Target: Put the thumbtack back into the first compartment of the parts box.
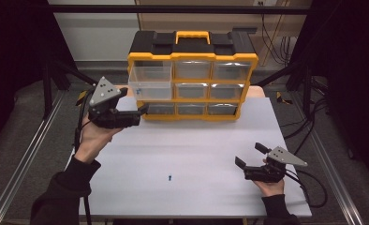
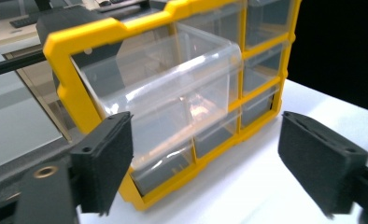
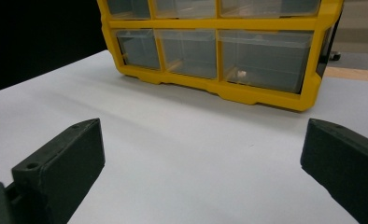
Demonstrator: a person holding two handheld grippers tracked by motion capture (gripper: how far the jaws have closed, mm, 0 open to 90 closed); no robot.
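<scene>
Standing at table's far edge: yellow organizer (image 1: 192, 79), top-left clear drawer (image 1: 150, 83) protruding toward near side. Hovering just left of drawer front, jaws spread, empty: left gripper (image 1: 140, 112), clearly nearer. Resting low near right, well apart, jaws gaping: right gripper (image 1: 248, 157).

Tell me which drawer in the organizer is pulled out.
The top-left drawer, beside the left tool. It juts forward from the yellow frame; the other eight sit flush.

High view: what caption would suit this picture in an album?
Open left tongs beside a yellow organizer with one drawer pulled out; right tongs open.
</scene>
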